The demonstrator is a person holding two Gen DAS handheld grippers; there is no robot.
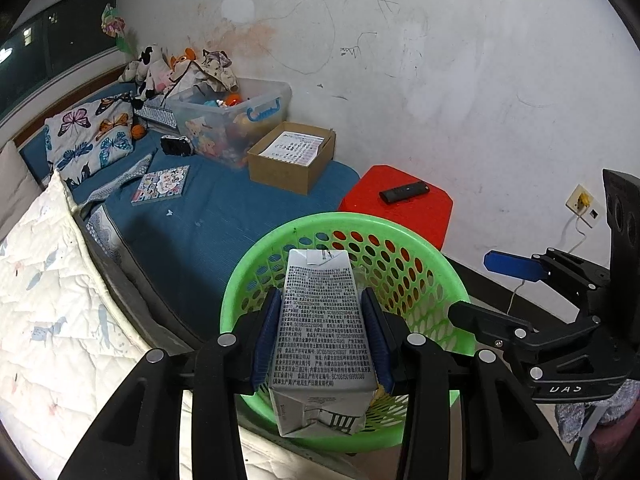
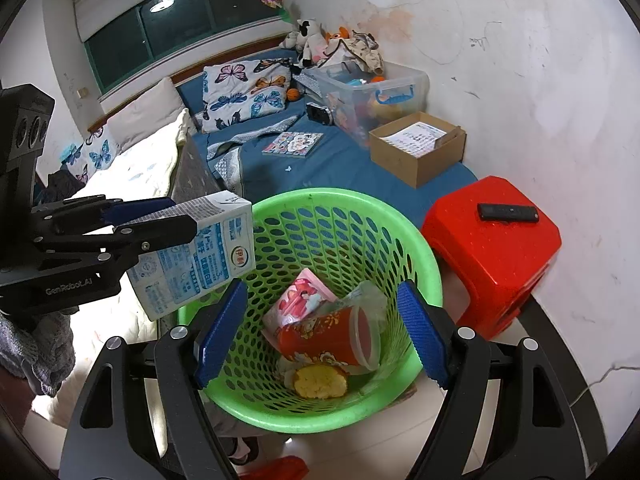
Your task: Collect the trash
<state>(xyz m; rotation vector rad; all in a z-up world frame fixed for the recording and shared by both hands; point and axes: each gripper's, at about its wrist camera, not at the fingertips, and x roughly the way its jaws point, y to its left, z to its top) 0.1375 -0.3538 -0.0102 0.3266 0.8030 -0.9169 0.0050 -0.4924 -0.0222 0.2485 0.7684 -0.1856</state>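
My left gripper (image 1: pixel 320 296) is shut on a grey-and-white milk carton (image 1: pixel 324 320), its blue pads pressing the carton's two sides. It holds the carton tilted above the near rim of a green perforated basket (image 1: pixel 240 280). In the right wrist view the same carton (image 2: pixel 200 252) hangs over the basket's left rim (image 2: pixel 360 200), gripped by the left gripper (image 2: pixel 182 216). My right gripper (image 2: pixel 322 286) stands open over the basket with nothing between its fingers. Inside lie a red cup (image 2: pixel 332 340), a pink carton (image 2: pixel 304 296), a yellow food scrap (image 2: pixel 320 382) and clear plastic wrap (image 2: pixel 368 296).
A red plastic stool (image 2: pixel 492 248) bearing a black remote (image 2: pixel 508 213) stands right of the basket by the wall. Behind is a bed with a blue sheet (image 2: pixel 340 164), a cardboard box (image 2: pixel 416 152), a clear toy bin (image 2: pixel 372 92), a book (image 2: pixel 292 144) and a white quilt (image 1: pixel 48 300).
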